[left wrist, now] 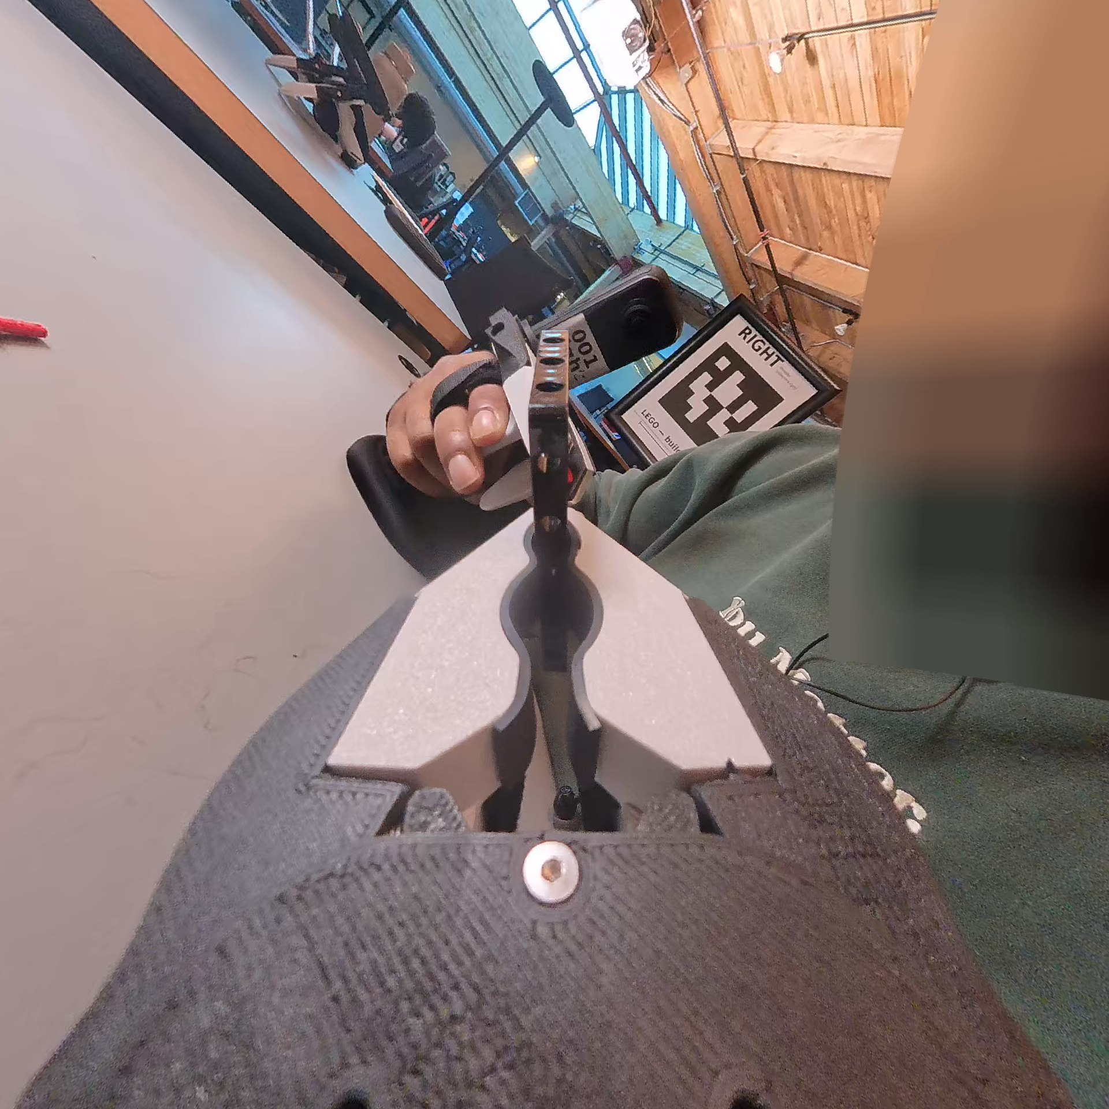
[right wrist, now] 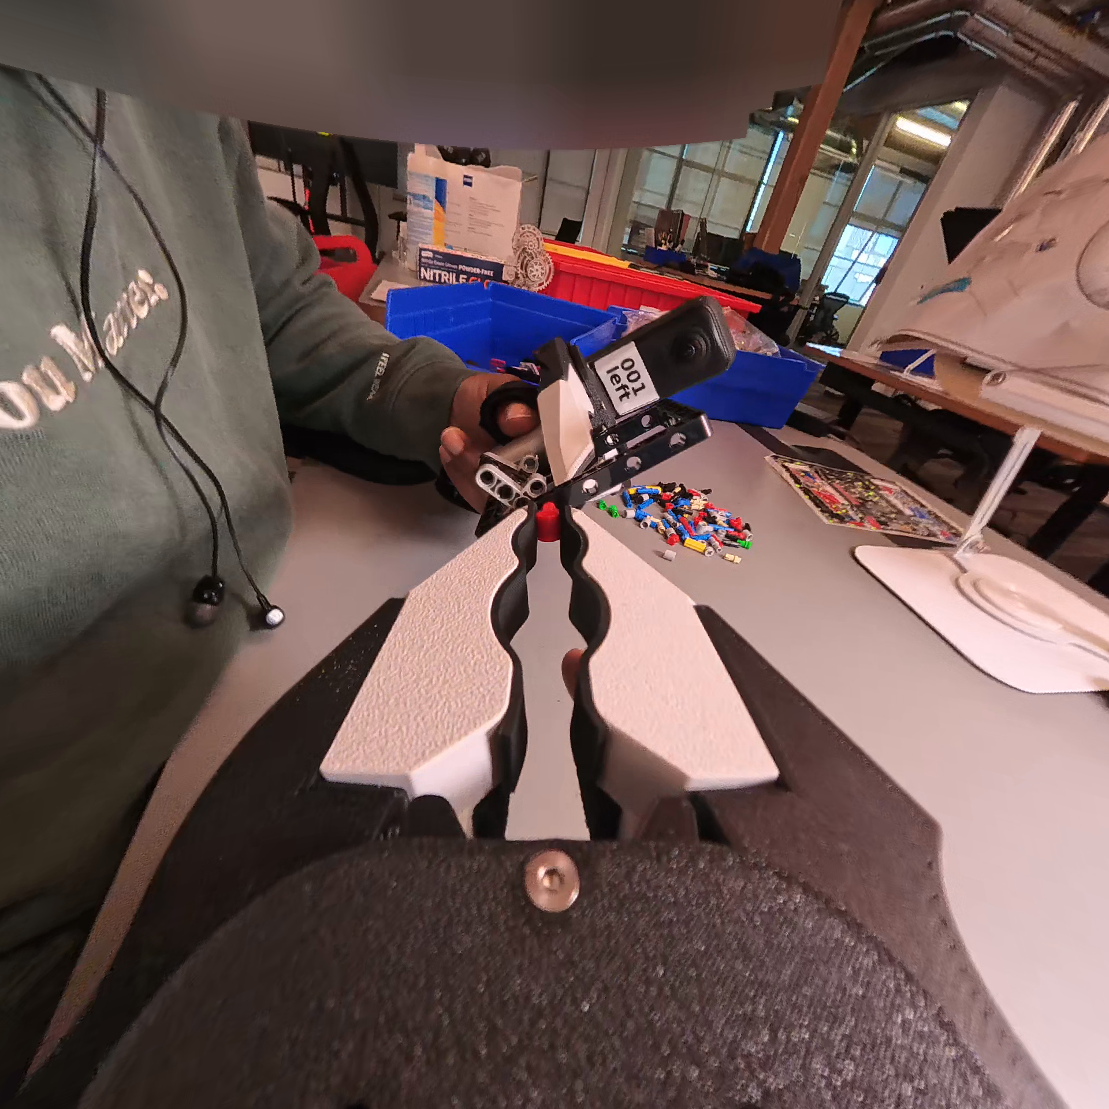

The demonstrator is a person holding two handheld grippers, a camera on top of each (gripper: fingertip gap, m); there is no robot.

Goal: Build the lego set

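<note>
In the left wrist view my left gripper (left wrist: 549,543) is shut on a black holed Lego beam assembly (left wrist: 549,408) that sticks out past the fingertips. The right gripper (left wrist: 561,480), held by a hand (left wrist: 444,426), meets the beam from behind with a red bit showing. In the right wrist view my right gripper (right wrist: 546,531) is shut on a small red pin (right wrist: 546,521), its tip right at the black assembly (right wrist: 648,441). That assembly has grey connector pieces (right wrist: 510,480) at its near end and sits in the left gripper (right wrist: 585,456), above the table.
A pile of small coloured Lego pins (right wrist: 684,522) lies on the grey table (right wrist: 810,690). A printed instruction sheet (right wrist: 858,498) and a white stand base (right wrist: 984,618) are to the right. Blue bins (right wrist: 498,324) stand behind. A red piece (left wrist: 21,327) lies on the table. Left and right tips are no more than a few centimetres apart.
</note>
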